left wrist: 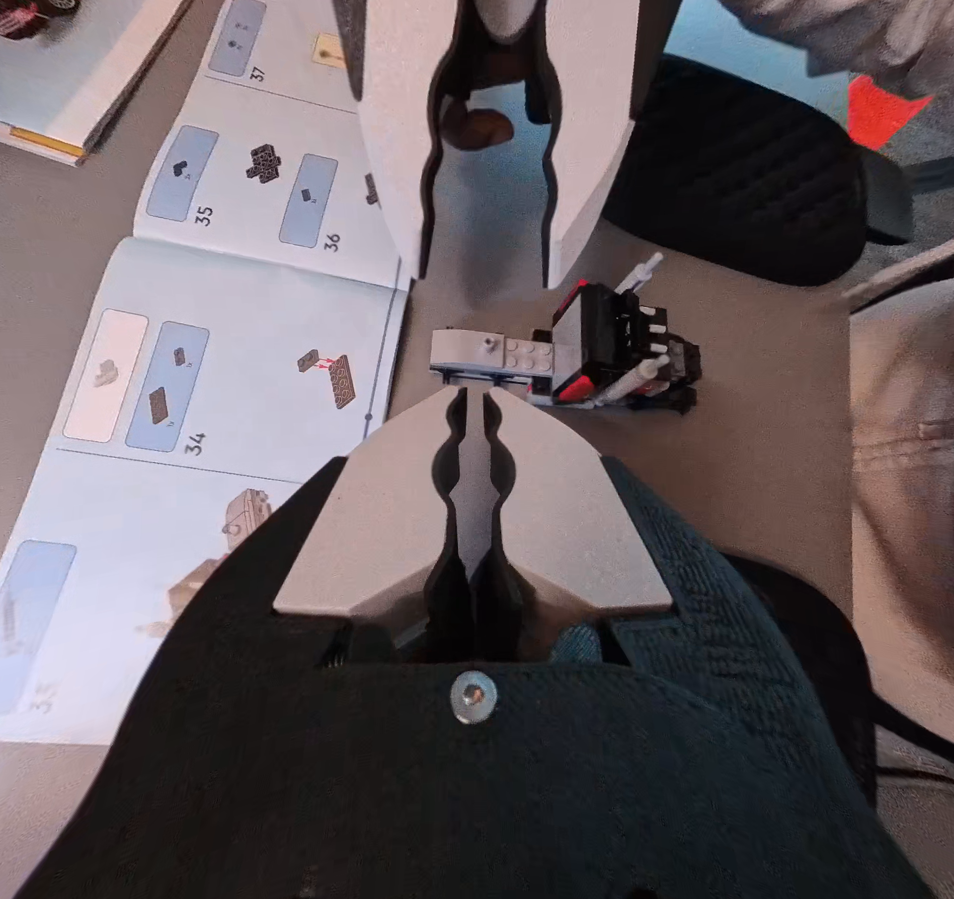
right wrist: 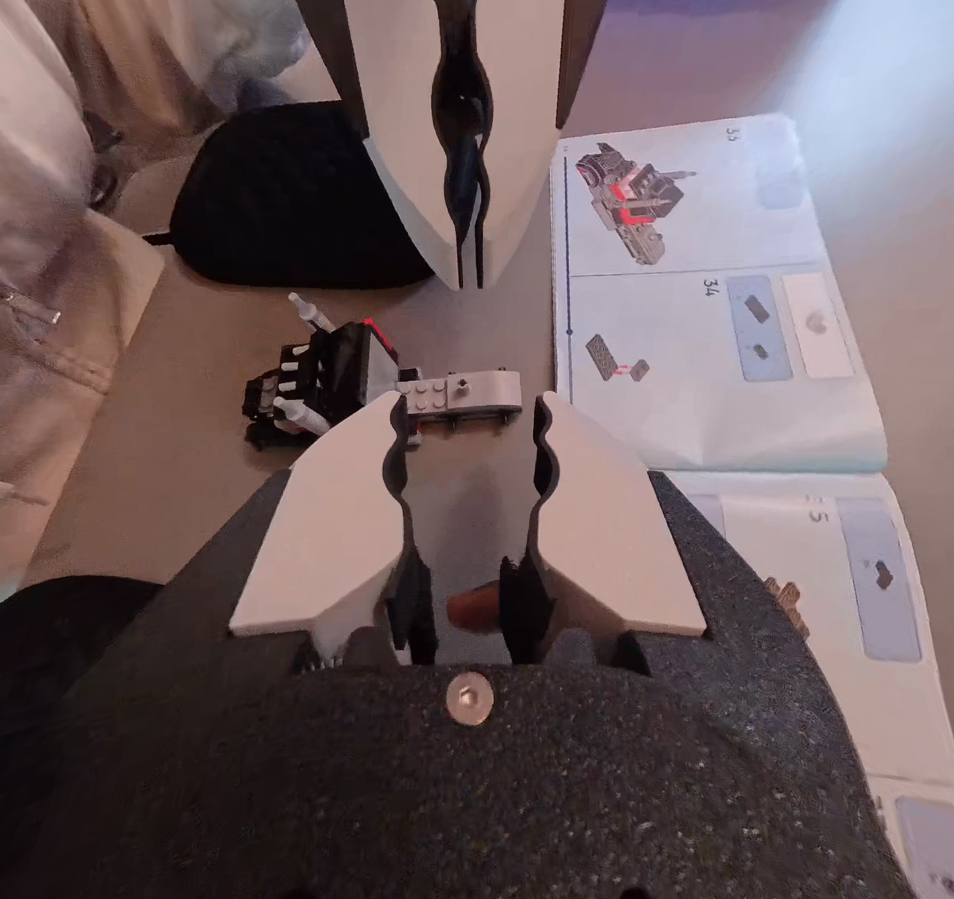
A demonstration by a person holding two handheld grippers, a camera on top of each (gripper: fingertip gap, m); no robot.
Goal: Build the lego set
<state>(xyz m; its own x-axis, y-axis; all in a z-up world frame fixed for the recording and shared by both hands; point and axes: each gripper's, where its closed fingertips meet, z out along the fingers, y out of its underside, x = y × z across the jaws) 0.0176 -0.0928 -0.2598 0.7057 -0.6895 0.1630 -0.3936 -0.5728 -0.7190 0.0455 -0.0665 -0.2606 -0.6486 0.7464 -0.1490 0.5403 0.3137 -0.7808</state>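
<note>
Landmark: the half-built lego model, lying on the grey-brown table with its flat grey end toward the open instruction booklet.

Left gripper: tips just beside the model's grey end, on the near side in its own view. Jaws nearly closed, only a thin slit between them; nothing visibly clamped.

Right gripper: faces the left one across the model. Jaws released, wide apart, empty. One finger overlaps the model's stud plate in the right wrist view; contact cannot be told.

Booklet lies just beside the model's grey end, open at pages showing small dark plates being joined. A second booklet or box sits well beyond it. Black mesh chair seat lies past the model, off the table edge.

Judgement: between steps. Model set down, no loose brick in either jaw, none seen near the model. Next move likely calls for finding the dark plates pictured, off-frame, picking one with the open right jaws, left bracing the model.
</note>
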